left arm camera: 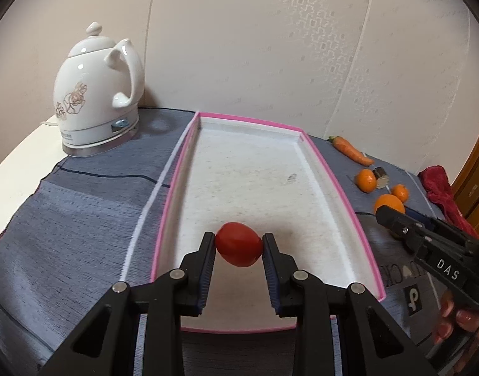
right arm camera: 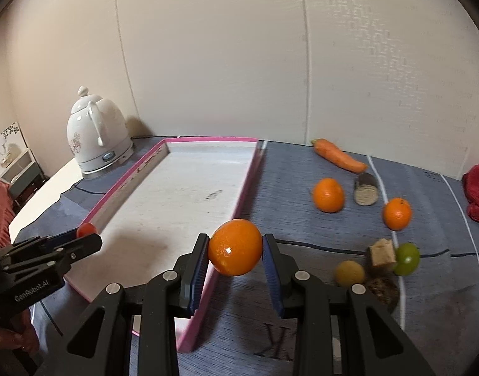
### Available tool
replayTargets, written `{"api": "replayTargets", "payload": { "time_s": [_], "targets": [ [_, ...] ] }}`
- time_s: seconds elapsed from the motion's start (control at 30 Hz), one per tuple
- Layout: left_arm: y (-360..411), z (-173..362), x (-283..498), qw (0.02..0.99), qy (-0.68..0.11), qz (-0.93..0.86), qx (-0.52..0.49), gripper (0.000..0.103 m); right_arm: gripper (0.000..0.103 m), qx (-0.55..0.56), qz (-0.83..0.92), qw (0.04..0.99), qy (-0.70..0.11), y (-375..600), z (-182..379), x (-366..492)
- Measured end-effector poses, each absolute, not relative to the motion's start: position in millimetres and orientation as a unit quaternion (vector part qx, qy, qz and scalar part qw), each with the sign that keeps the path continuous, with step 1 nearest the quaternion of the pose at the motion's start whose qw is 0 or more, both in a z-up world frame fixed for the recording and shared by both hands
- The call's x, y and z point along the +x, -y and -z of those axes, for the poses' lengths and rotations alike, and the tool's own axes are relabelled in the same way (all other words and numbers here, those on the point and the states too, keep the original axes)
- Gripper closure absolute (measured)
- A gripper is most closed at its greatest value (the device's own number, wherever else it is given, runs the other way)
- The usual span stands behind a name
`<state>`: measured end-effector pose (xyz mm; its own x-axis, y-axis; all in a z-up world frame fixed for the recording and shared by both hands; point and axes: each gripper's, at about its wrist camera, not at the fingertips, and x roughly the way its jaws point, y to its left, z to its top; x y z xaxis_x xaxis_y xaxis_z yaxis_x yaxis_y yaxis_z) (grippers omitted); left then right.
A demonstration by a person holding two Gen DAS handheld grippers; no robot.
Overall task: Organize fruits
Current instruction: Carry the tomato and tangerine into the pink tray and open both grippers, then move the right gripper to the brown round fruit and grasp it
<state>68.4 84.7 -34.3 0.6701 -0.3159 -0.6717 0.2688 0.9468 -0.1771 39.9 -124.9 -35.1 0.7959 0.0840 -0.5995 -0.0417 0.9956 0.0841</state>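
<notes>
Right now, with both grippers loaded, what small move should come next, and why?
Probably lower the left gripper and release the tomato: it already hangs over the pink tray's bare floor, whereas the right gripper's orange is only at the tray's rim.

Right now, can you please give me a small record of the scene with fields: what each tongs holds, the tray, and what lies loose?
left tongs: shut on red tomato, above pink tray
right tongs: shut on orange, over tray's right rim
tray: nothing lies inside
loose on cloth: carrot, two small oranges, green fruit
</notes>
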Motion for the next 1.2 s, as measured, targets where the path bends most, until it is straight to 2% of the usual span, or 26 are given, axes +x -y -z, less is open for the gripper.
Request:
{"api": "replayTargets", "payload": {
  "time_s": [0.67, 0.87, 0.93, 1.03, 1.2],
  "targets": [
    [-96, 46, 72, 0.918, -0.374, 0.128, 0.010, 0.071, 0.069, -0.075, -0.090, 0.920, -0.373, 79, 52, 115],
    [-103, 42, 62, 0.919, -0.371, 0.133, -0.032, 0.053, 0.068, -0.094, -0.063, 0.921, -0.373, 79, 53, 129],
    [-102, 40, 54, 0.919, -0.366, 0.142, -0.044, 0.037, 0.067, -0.088, -0.046, 0.931, -0.351, 85, 47, 130],
    [-96, 36, 42, 0.922, -0.354, 0.147, -0.044, 0.020, 0.066, -0.055, -0.029, 0.942, -0.330, 100, 35, 128],
    [-88, 35, 34, 0.924, -0.350, 0.152, -0.039, 0.013, 0.066, -0.012, -0.012, 0.946, -0.325, 122, 27, 113]
  ]
}}
